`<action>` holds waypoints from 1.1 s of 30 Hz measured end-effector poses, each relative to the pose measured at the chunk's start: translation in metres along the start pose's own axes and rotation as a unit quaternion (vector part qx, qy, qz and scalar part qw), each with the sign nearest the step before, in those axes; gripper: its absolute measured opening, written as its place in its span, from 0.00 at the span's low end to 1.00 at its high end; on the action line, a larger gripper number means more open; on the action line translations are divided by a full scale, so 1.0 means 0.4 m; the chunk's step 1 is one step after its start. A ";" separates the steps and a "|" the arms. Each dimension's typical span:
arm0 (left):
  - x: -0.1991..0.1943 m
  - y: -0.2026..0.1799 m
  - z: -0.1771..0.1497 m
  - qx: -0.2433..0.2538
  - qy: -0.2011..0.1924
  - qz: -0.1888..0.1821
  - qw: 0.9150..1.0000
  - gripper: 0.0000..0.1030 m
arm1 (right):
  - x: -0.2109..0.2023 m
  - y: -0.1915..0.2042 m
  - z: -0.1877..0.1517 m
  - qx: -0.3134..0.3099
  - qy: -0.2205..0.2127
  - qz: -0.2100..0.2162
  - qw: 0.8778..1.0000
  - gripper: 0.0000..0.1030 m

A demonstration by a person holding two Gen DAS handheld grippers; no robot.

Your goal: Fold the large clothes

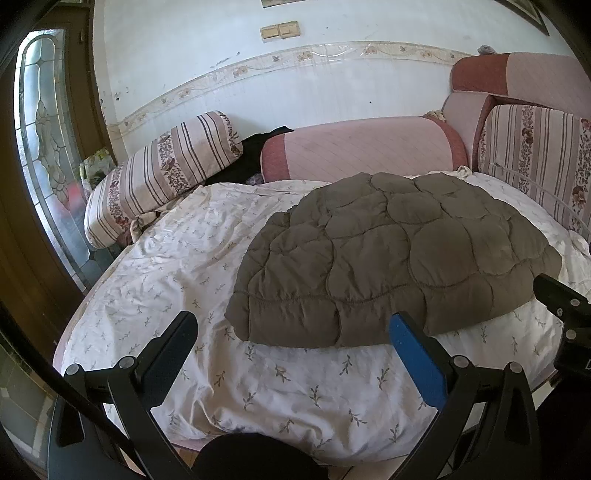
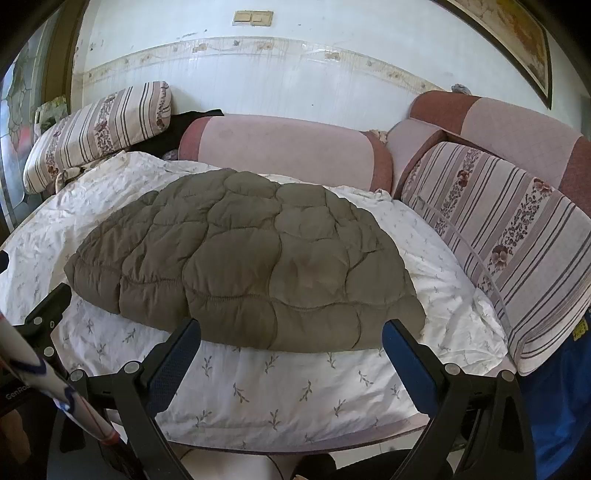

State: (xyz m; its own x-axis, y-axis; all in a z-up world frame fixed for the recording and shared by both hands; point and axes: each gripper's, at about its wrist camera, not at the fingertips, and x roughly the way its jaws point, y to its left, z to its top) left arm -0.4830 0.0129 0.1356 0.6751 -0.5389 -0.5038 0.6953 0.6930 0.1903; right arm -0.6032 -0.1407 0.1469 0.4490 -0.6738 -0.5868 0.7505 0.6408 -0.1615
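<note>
White tiled wall [image 2: 295,85] with one floral border strip runs behind the bed [image 2: 258,387]; one double switch plate [image 2: 253,17] sits high on it, and one framed picture [image 2: 517,40] hangs at upper right; a glazed door [image 1: 44,155] stands at the left. On the bed lies one white sheet [image 1: 166,266] printed with small sprigs, wrinkled; on the sheet rests one brown quilted coat [image 2: 251,266], folded into a flat rounded bundle, lying toward the near edge and the middle of the bed, touched by neither gripper. Around the far side I count two striped floral cushions, one [image 1: 166,166] at the left and one [image 2: 517,240] at the right; two pink bolsters with darker ends, one [image 2: 284,147] along the wall and one [image 2: 517,125] in the right corner; one dark cloth [image 1: 255,151] is tucked between the left cushion and the long bolster. Left gripper [image 1: 291,328] hovers at the coat's near left corner, its jaws wide apart and holding nothing; right gripper [image 2: 291,332] hovers at the coat's near edge, its jaws likewise wide and empty; each has two fingers, with blue pads on their inner faces.
</note>
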 end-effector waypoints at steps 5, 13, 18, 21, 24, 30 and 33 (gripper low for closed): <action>0.000 0.000 -0.001 0.000 0.000 0.000 1.000 1.00 | 0.000 0.001 0.000 0.000 0.000 0.000 1.000 0.98; 0.001 -0.002 -0.005 0.000 0.000 -0.001 1.000 1.00 | 0.004 -0.004 -0.003 -0.003 0.003 0.003 1.000 0.98; 0.002 -0.001 -0.002 0.000 0.000 -0.001 1.000 1.00 | 0.003 -0.002 -0.003 -0.003 0.003 0.003 1.000 0.98; 0.001 -0.001 -0.004 0.001 0.001 -0.001 1.000 1.00 | 0.004 -0.002 -0.003 -0.003 0.003 0.003 1.000 0.98; 0.002 -0.002 -0.003 0.001 0.001 -0.001 1.000 1.00 | 0.003 -0.001 -0.005 -0.003 0.004 0.004 1.000 0.98; 0.002 -0.004 -0.003 0.001 0.002 -0.001 1.000 1.00 | 0.006 0.002 -0.008 -0.003 0.006 0.003 1.000 0.98; 0.002 -0.005 -0.004 0.001 0.001 0.000 1.000 1.00 | 0.005 0.001 -0.009 -0.002 0.006 0.004 1.000 0.98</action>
State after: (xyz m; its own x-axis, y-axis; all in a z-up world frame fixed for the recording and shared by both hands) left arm -0.4842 0.0117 0.1336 0.6738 -0.5382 -0.5063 0.6966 0.6912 0.1923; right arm -0.6036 -0.1405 0.1428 0.4493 -0.6640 -0.5977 0.7444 0.6482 -0.1605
